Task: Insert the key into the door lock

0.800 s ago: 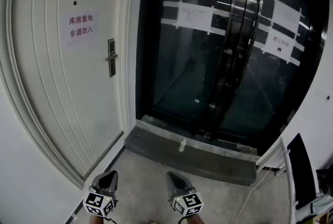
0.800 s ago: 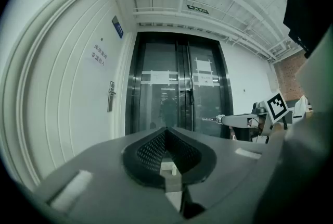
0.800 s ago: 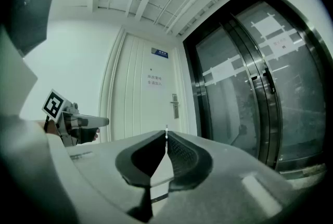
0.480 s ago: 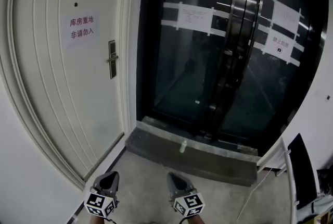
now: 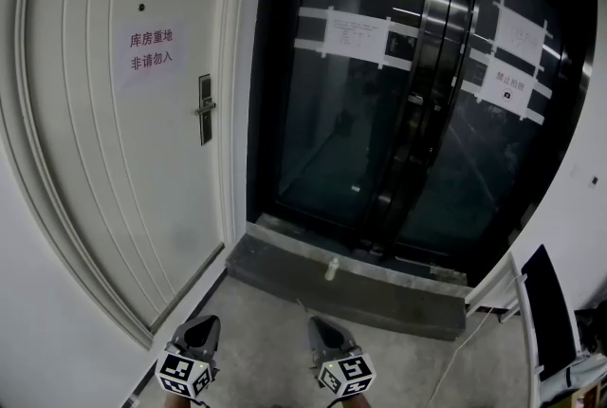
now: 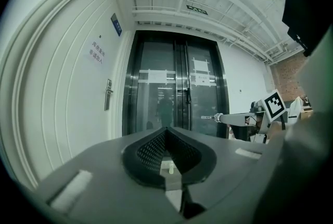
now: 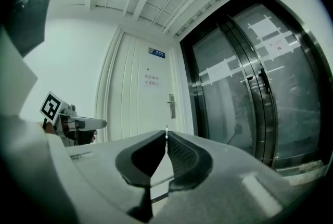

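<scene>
A white door [image 5: 114,159] stands at the left, with a metal lock plate and handle [image 5: 205,109] and a red-lettered sign [image 5: 152,52] on it. Both grippers are low in the head view, far short of the door and pointing level. My left gripper [image 5: 201,325] is shut with nothing in it [image 6: 166,129]. My right gripper [image 5: 319,327] is shut on the key, whose thin metal tip [image 7: 166,132] pokes out between the jaw tips. The left gripper view shows the key [image 6: 209,117] sticking out of the right gripper. The lock [image 7: 171,105] lies ahead of the right jaws.
Dark glass double doors [image 5: 398,112] with taped papers fill the middle and right. A grey stone step [image 5: 379,297] runs along their foot, with a small white object [image 5: 331,268] on it. A dark panel [image 5: 555,302] leans at the right. Concrete floor lies around the grippers.
The head view has drifted a little, so the door and both grippers sit slightly lower in the picture. Both grippers remain shut and side by side.
</scene>
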